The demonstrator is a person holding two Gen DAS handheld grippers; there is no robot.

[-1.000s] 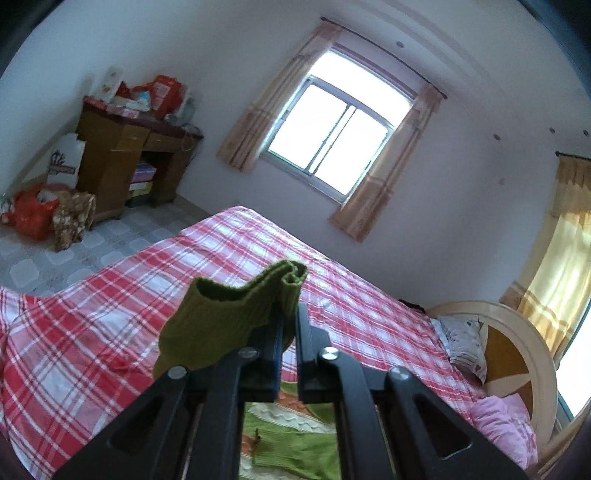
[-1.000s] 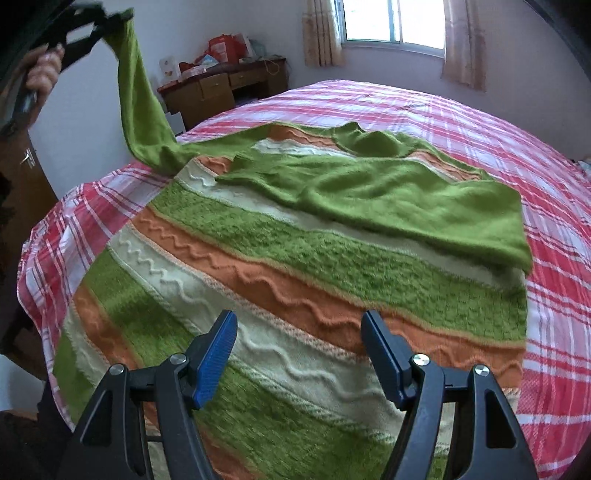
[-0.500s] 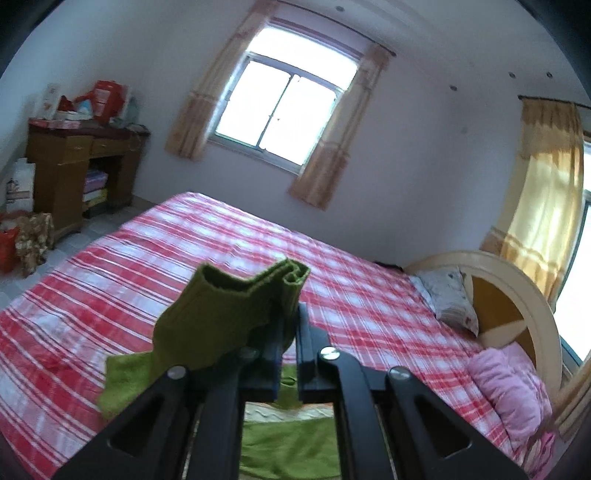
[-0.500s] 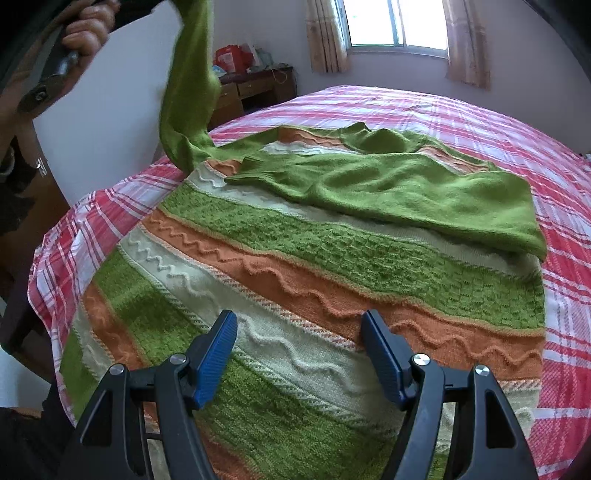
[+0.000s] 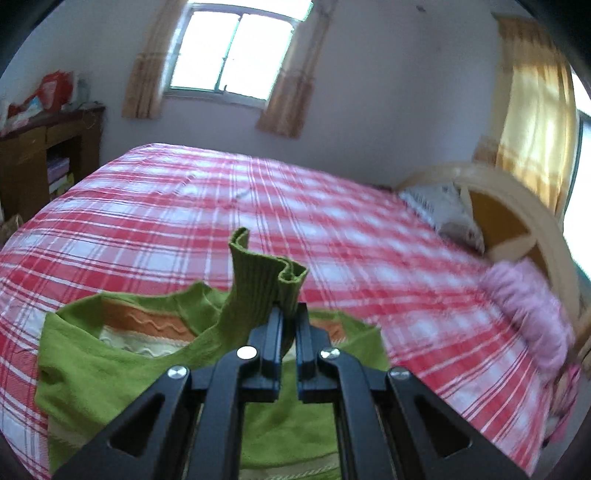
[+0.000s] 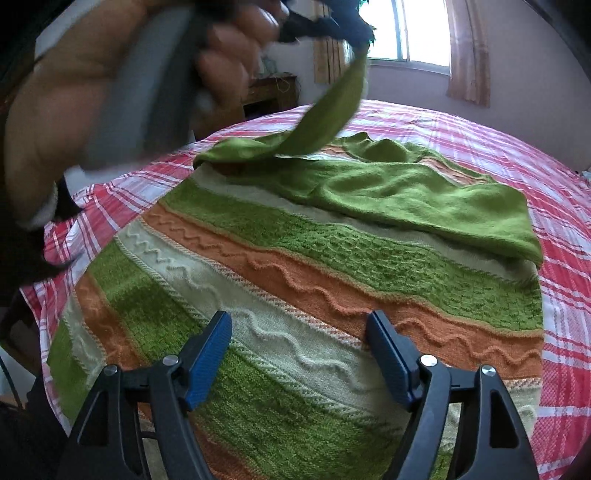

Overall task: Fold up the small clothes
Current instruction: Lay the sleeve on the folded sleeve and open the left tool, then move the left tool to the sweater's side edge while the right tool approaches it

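Sweater point(image 6: 332, 266) on bed point(image 6: 554, 155)

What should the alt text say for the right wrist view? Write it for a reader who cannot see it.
A striped green, orange and cream sweater lies on a red plaid bed, one sleeve lifted by the left gripper. The right gripper hovers over the hem, opening, nothing between its fingers.

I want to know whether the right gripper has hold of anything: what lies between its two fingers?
Nothing is gripped. In the right wrist view the right gripper is opening, and only the striped sweater lying on the bed shows below the gap.
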